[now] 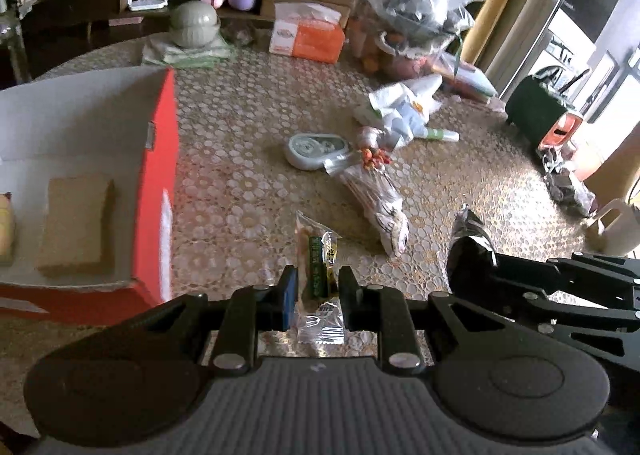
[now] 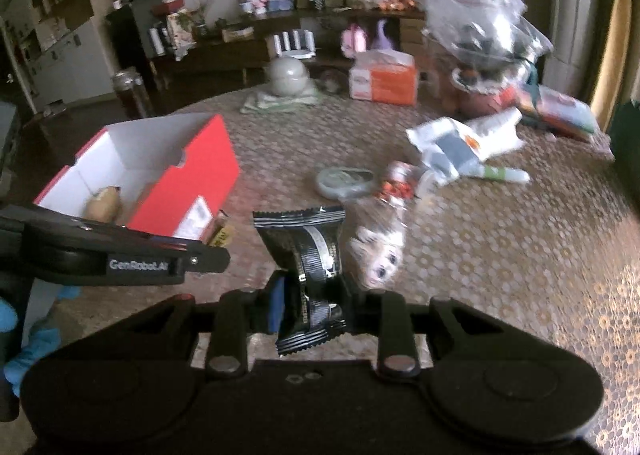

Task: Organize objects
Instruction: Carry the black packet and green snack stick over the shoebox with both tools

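left gripper (image 1: 318, 287), lower centre of frame, has its jaws closed on a clear snack packet (image 1: 319, 267); right gripper (image 2: 310, 297) has jaws clamped on a black wrapper (image 2: 310, 251). both are clear of the patterned surface (image 1: 248, 183). red box (image 1: 160, 183), left of frame, is the likely destination. risk: thin film slipping from either grip, or the grippers colliding over the box.

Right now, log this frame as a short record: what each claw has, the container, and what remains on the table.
left claw: shut on clear snack packet
right claw: shut on black snack packet
container: red box, open, white inside, some items already in it
still on table: grey oval gadget, doll-print bag, white wrappers
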`<state>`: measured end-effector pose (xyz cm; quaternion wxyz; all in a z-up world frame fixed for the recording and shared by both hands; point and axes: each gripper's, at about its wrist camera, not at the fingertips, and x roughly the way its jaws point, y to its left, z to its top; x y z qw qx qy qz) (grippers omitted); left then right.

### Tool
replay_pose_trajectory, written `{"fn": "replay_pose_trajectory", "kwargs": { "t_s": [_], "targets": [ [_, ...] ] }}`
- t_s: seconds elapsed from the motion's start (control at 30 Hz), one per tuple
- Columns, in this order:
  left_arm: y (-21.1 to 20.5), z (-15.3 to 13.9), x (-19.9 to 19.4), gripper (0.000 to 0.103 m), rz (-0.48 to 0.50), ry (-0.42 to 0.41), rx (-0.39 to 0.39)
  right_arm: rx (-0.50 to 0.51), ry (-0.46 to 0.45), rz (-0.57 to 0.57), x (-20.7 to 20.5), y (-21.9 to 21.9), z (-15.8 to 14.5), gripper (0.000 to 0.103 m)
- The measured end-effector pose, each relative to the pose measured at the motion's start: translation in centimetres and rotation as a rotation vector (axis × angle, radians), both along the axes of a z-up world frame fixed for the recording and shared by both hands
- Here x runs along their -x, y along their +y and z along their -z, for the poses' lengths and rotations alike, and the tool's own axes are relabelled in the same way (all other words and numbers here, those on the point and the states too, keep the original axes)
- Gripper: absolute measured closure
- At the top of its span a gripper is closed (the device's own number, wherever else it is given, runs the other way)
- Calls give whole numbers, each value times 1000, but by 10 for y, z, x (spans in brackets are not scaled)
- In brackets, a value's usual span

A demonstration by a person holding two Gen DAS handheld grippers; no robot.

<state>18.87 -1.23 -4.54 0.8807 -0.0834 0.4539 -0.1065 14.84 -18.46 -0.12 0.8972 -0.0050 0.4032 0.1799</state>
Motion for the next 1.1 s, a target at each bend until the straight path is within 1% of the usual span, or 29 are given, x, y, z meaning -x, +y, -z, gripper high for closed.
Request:
{"fn": "replay_pose_trajectory", "kwargs": {
  "t_s": [0.23,0.43,0.6,0.87,1.1],
  "targets": [
    [30,-19,9,82,-28,-49,-9,21,-26,-55,0,41,-18,75],
    [68,-37,10,82,-88,-93,-4,16,-44,-100,-11,81,-37,75],
    [99,-48,10,82,-128,-120,-24,19,-55,-143,-22,117,-46,75],
    [154,-52,10,82,-211,-131,-49,-1,-29,-204,-38,166,-48,75],
    [194,-46,4,82,-260,-122,-76,-11,7,-244,-51,200,-40,75]
  ]
}}
